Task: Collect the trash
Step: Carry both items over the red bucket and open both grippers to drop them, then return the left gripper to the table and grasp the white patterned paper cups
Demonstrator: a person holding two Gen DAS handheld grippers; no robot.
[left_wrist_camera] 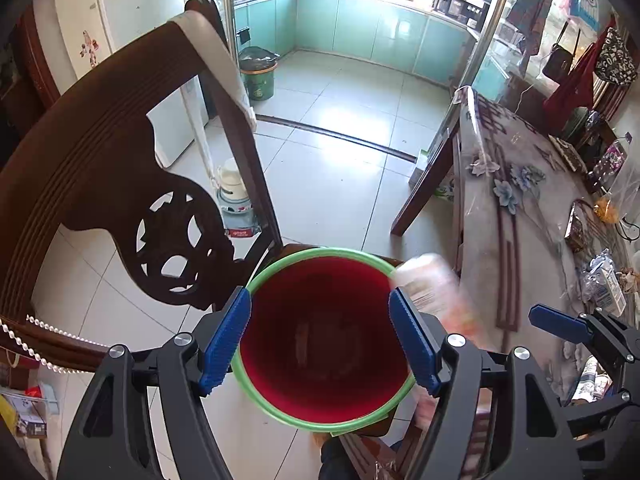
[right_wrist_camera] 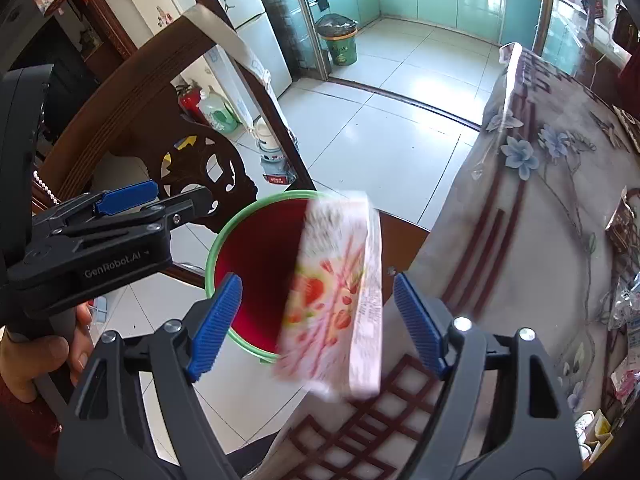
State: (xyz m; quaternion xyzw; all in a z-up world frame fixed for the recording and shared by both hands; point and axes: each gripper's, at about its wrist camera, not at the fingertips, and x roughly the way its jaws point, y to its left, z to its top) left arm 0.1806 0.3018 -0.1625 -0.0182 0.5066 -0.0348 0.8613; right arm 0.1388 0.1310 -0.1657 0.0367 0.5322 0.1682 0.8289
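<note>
Kitchen floor, chair [left_wrist_camera: 100,168], flowered table [right_wrist_camera: 532,240]. Red bin [left_wrist_camera: 324,340] sits on chair seat. Step: drop trash in bin. Right gripper [right_wrist_camera: 318,322] wide open, pink snack box [right_wrist_camera: 336,292] blurry, loose between fingers, over bin edge. Left gripper [left_wrist_camera: 320,336] wide open, empty, above bin. Next: check box lands inside, then reach for more table trash.

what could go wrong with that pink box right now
The box is blurred between the open right jaws, untouched by either pad and seemingly falling. It overlaps the bin's near rim rather than the middle, so it may clip the green rim and land on the floor. The bin seems to sit at a chair seat's edge, so a knock could tip it. The left gripper hangs over the mouth and could deflect the box.
</note>
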